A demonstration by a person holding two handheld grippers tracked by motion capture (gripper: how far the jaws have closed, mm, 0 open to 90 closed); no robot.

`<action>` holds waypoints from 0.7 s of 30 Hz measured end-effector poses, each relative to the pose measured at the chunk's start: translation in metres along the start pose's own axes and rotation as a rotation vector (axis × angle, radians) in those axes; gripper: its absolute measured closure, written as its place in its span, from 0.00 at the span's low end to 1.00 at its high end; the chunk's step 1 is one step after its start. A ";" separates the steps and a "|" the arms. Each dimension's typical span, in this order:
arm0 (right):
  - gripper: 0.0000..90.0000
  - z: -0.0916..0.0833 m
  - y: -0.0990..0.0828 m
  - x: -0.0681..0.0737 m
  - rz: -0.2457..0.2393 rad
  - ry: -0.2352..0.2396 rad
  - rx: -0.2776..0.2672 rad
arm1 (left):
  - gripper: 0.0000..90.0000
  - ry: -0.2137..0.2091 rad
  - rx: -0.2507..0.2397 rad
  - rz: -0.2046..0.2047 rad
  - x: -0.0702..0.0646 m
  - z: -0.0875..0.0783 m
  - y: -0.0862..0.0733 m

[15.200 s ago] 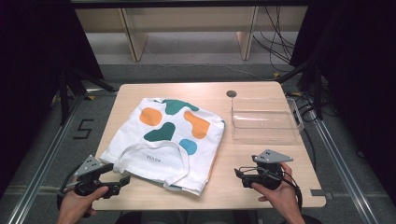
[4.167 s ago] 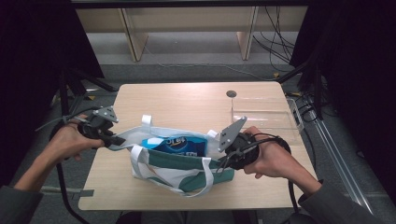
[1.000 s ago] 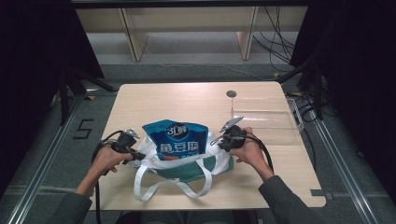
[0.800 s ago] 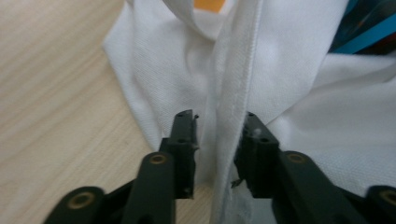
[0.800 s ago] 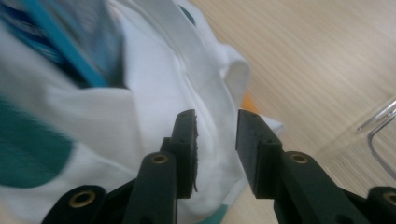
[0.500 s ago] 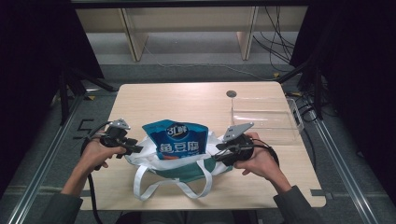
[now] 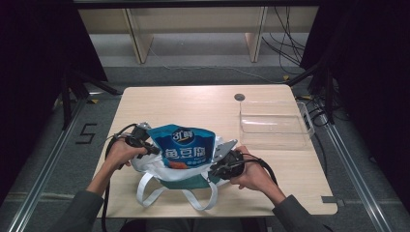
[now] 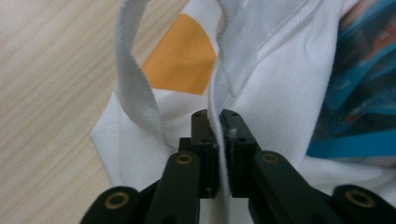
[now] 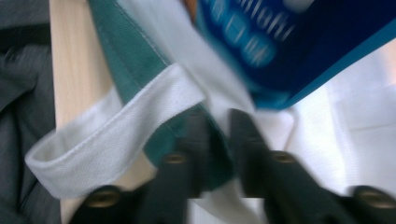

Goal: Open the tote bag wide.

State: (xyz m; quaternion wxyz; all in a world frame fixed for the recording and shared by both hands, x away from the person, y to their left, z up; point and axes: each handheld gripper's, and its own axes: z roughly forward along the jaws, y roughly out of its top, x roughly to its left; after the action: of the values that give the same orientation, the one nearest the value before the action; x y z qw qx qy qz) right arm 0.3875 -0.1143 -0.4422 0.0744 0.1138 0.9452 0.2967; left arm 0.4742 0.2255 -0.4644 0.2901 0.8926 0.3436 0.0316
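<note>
On the near half of the wooden table, a white tote bag with orange and green patches is held upright between two hand-held grippers, and a blue snack pouch is seen standing in its mouth, its top well above the bag's rim. Two white handle loops are draped over the table toward the near edge. A clear plastic tray is set well apart from the bag at the far right of the table, beside a small dark round hole. Both grey-sleeved forearms are brought in from the bottom edge and angled inward toward the bag, each hand being wrapped around a gripper body with the jaws pointed at the bag's sides. The left hand is placed at the bag's left side; the left gripper has just been closing, and its jaws are pressed together on a fold of the white fabric at the bag's rim. The right hand is placed at the bag's right side; the right gripper has likewise just been closing, and the green and white cloth of the bag's edge is pinched between its blurred jaws.
</note>
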 end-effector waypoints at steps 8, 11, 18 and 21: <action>0.99 0.035 -0.013 0.011 0.007 0.067 0.147 | 0.95 0.008 0.007 -0.015 0.004 0.006 -0.004; 0.99 0.037 -0.020 0.018 0.016 0.077 0.149 | 0.96 0.000 -0.015 -0.050 0.011 0.012 -0.007; 0.99 0.036 -0.023 0.020 0.037 0.092 0.139 | 0.95 0.035 -0.003 -0.036 0.008 0.014 -0.005; 0.94 0.034 -0.023 0.021 0.048 0.087 0.126 | 0.88 0.088 -0.001 -0.003 0.000 0.003 -0.001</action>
State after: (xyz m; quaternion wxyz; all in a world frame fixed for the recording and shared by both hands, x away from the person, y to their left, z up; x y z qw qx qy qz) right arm 0.3708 -0.1087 -0.4846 0.0190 0.1278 0.9614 0.2430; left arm 0.4742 0.2248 -0.4678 0.2752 0.8897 0.3574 0.0705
